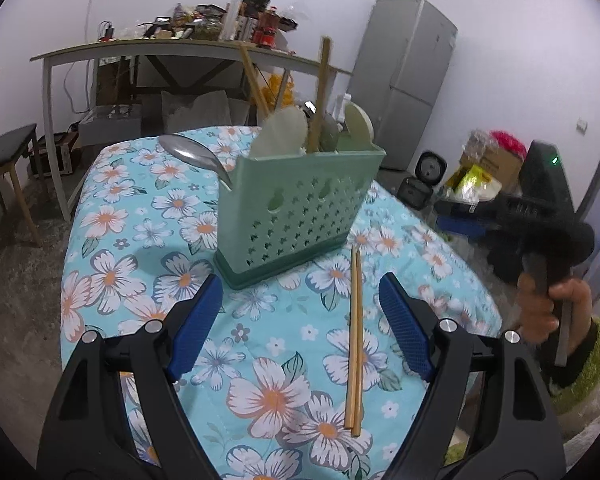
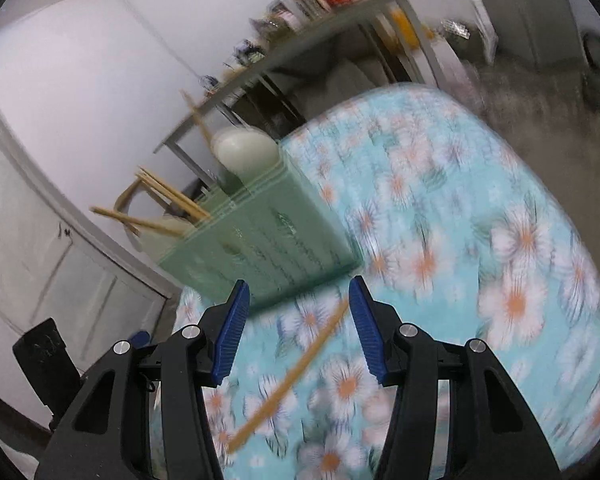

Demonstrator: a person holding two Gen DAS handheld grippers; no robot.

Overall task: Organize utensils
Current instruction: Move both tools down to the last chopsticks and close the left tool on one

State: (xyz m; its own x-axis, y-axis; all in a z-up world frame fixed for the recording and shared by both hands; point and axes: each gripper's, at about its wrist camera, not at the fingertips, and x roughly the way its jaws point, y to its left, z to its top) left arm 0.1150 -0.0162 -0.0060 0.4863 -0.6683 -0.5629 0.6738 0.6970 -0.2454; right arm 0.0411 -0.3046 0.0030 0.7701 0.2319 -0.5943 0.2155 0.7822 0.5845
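A pale green perforated utensil holder stands on the flowered tablecloth; chopsticks, a metal spoon and pale ladles stick out of it. A pair of wooden chopsticks lies flat on the cloth in front of the holder. My left gripper hovers open just above them, blue pads on either side, not touching. In the blurred right wrist view the right gripper is open over the same chopsticks, with the holder just beyond. A hand grips the right gripper's handle.
A long grey table piled with clutter stands behind, a grey fridge at the right, a dark chair at the left. Boxes and a rice cooker sit on the floor. A white door is at the left.
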